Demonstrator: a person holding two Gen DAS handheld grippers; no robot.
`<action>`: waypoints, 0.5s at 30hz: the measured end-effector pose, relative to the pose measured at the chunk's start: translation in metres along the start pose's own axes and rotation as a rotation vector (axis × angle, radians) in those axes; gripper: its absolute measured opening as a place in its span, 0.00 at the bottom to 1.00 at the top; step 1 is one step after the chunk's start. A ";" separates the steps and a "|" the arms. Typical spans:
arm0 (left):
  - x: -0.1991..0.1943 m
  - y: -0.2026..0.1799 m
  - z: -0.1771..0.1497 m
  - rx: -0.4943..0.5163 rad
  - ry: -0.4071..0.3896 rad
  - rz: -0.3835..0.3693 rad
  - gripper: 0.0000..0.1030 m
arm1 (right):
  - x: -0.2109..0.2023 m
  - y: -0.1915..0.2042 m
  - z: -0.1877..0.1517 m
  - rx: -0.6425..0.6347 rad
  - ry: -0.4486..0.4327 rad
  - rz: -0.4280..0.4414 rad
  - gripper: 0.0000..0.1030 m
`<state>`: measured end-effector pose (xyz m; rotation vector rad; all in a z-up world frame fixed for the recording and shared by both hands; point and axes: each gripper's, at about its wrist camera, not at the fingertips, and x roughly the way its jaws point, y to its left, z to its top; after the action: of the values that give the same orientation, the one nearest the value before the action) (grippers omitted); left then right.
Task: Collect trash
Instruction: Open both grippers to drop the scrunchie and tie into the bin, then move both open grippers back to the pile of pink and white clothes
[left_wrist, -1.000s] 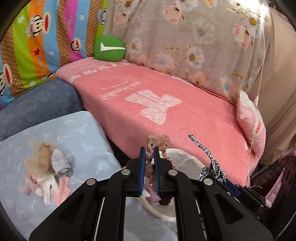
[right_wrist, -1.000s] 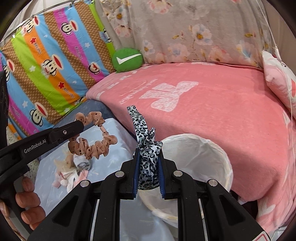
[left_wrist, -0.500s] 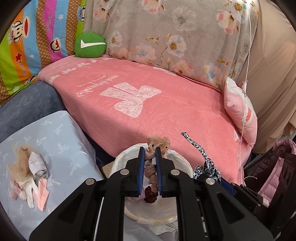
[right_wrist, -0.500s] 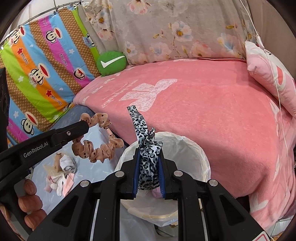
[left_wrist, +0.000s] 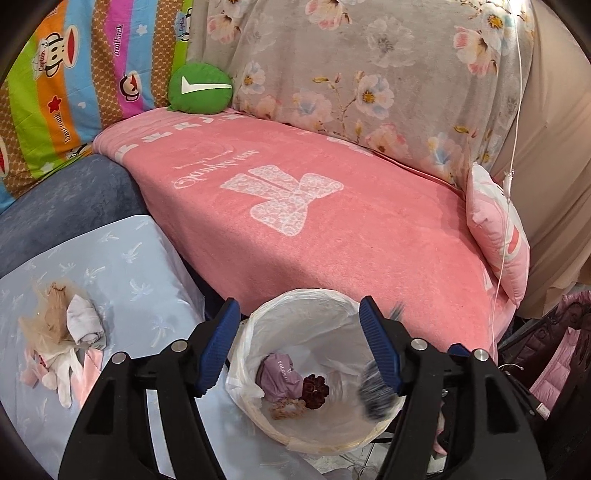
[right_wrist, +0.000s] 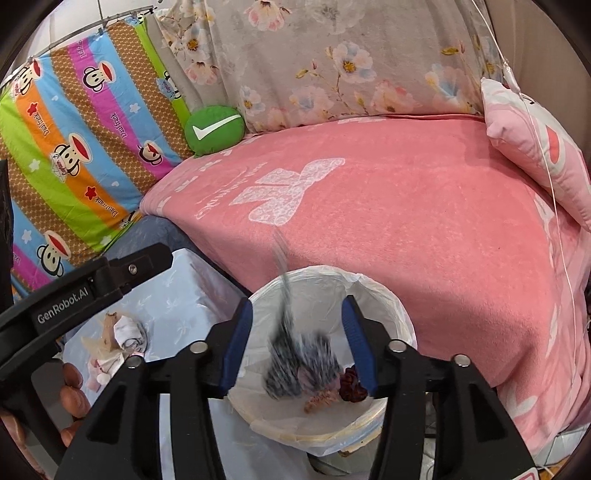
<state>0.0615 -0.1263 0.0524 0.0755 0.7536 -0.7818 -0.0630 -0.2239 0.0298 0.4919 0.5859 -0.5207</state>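
Note:
A round bin with a white liner (left_wrist: 295, 439) (right_wrist: 314, 439) stands below both grippers. My left gripper (left_wrist: 298, 306) hangs over it, jaws opening, nothing between them. A brown scrunchie (left_wrist: 286, 408) (right_wrist: 321, 398) lies in the bin beside a purple wrapper (left_wrist: 279, 373) and a dark red scrunchie (left_wrist: 314, 386) (right_wrist: 351, 384). My right gripper (right_wrist: 296, 301) is also opening. A black-and-white patterned band (right_wrist: 295, 365) (left_wrist: 375, 391) drops blurred between its pads, free of them. A heap of socks and scraps (left_wrist: 70, 332) (right_wrist: 122, 339) lies on the pale blue cloth (left_wrist: 122, 258) to the left.
A pink blanket (left_wrist: 332, 221) covers the sofa behind the bin. A green round cushion (left_wrist: 199, 88) and a pink pillow (left_wrist: 498, 240) rest on it. A thin white cord (left_wrist: 506, 184) hangs at the right. A person's hand (right_wrist: 74, 384) holds the left gripper's handle.
Both grippers came over the bin and their jaws went from shut to open. The brown scrunchie left the left gripper and lies in the bin. The patterned band is falling from the right.

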 end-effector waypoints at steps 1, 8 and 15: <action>0.000 0.002 0.000 -0.003 0.001 0.005 0.62 | 0.001 0.001 0.000 -0.002 0.002 0.003 0.49; -0.002 0.013 -0.002 -0.028 0.002 0.022 0.62 | 0.002 0.014 0.001 -0.033 0.009 0.019 0.49; -0.007 0.029 -0.005 -0.057 0.000 0.039 0.62 | 0.004 0.033 -0.003 -0.068 0.020 0.036 0.50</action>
<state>0.0746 -0.0992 0.0470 0.0384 0.7718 -0.7232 -0.0420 -0.1988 0.0346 0.4432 0.6112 -0.4608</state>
